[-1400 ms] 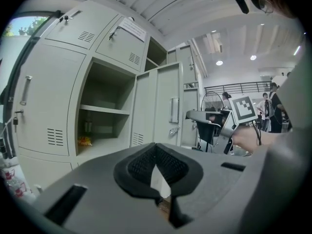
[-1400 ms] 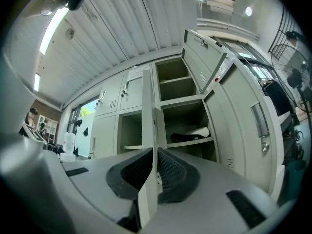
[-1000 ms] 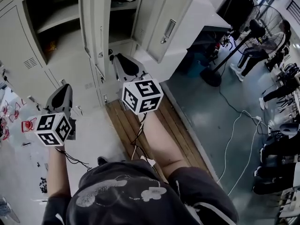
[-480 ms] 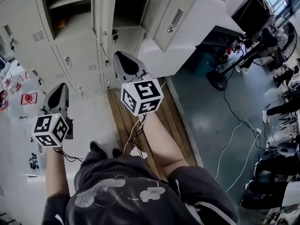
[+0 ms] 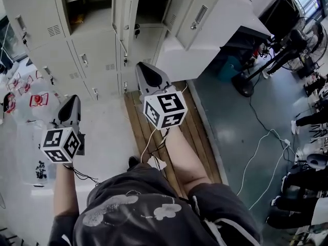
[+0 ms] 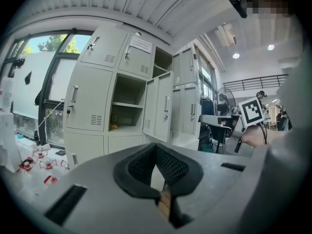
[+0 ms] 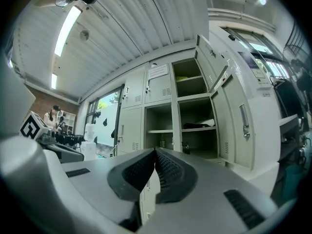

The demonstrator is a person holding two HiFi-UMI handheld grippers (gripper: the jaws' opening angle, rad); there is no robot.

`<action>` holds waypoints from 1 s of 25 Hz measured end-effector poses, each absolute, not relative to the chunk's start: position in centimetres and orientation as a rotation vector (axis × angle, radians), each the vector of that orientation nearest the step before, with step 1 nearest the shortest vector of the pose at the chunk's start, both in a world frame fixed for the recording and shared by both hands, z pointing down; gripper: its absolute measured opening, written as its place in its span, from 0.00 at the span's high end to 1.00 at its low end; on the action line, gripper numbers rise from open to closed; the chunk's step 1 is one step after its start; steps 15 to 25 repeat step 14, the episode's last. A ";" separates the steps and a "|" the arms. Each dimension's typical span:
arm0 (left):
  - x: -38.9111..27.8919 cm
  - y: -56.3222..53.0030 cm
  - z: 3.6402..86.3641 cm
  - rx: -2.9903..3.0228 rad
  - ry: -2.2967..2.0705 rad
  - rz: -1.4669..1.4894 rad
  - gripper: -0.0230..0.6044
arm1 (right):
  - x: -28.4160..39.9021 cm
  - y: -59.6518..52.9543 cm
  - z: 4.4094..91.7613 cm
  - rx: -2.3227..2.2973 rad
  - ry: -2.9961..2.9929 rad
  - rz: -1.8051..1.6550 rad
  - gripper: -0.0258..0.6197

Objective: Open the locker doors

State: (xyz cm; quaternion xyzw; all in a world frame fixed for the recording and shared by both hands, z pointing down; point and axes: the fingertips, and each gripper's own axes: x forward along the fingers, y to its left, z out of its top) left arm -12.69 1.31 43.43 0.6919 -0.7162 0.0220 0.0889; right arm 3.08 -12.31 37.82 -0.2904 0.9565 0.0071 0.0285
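The pale grey lockers (image 5: 77, 45) fill the top of the head view. Two upper doors hang open: one in the middle (image 5: 125, 9) and one further right (image 5: 197, 14), with bare shelves behind them. The lower doors (image 5: 97, 50) are closed. My left gripper (image 5: 72, 100) is shut and empty, well short of the lockers. My right gripper (image 5: 142, 65) is also shut with nothing in it, pointing at the lower doors without touching them. In the left gripper view the jaws (image 6: 157, 147) meet before the open door (image 6: 158, 106). The right gripper view has its jaws (image 7: 156, 152) closed below the open compartments (image 7: 195, 111).
A wooden pallet (image 5: 179, 132) lies on the floor under my right arm. A white cabinet (image 5: 225, 24) stands right of the lockers. A floor fan (image 5: 292, 40) and loose cables (image 5: 256, 132) are on the right. Red and white items (image 5: 38, 100) lie on the left.
The lockers have slid up the head view, so more of the lower doors show. Both grippers have stayed shut and empty; the right one has drifted slightly right.
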 end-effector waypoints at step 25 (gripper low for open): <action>-13.3 9.7 44.4 2.141 -2.001 0.098 0.95 | 5.5 -4.0 39.3 -1.068 2.961 0.020 0.91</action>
